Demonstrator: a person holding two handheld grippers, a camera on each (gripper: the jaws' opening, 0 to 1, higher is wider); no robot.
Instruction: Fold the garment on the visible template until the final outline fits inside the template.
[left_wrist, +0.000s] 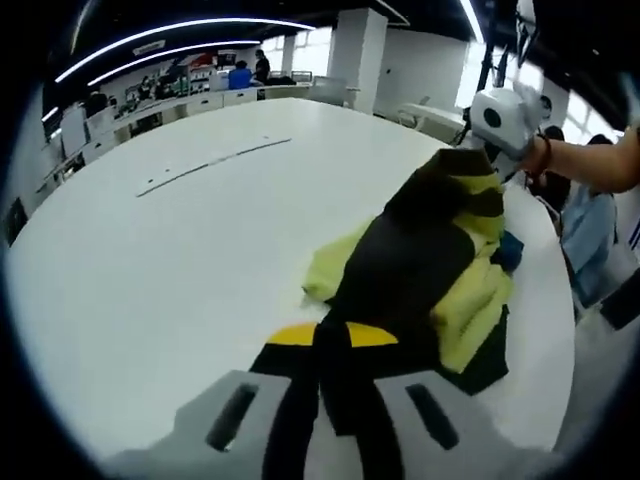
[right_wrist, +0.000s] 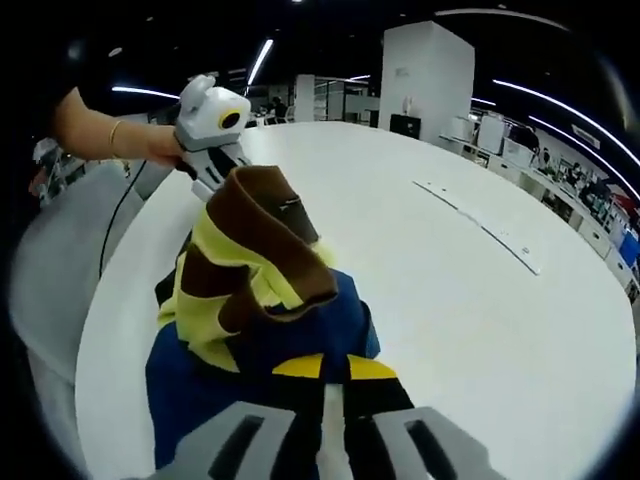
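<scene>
A yellow, dark brown and blue garment (left_wrist: 430, 260) lies bunched on the white table (left_wrist: 180, 280), stretched between both grippers. In the left gripper view my left gripper (left_wrist: 325, 395) is shut on a dark and yellow edge of it at the near end. At the far end my right gripper (left_wrist: 482, 150), held by a hand, pinches the raised fabric. In the right gripper view my right gripper (right_wrist: 330, 410) is shut on the garment (right_wrist: 260, 290), and my left gripper (right_wrist: 216, 172) grips its lifted brown end. Thin template marks (left_wrist: 210, 160) (right_wrist: 480, 225) lie off to the side.
The table edge (right_wrist: 100, 330) curves close beside the garment, with a grey chair (right_wrist: 50, 270) past it. Seated people (left_wrist: 590, 230) are near the table's rim. Desks and shelves (left_wrist: 180, 90) line the room's far side.
</scene>
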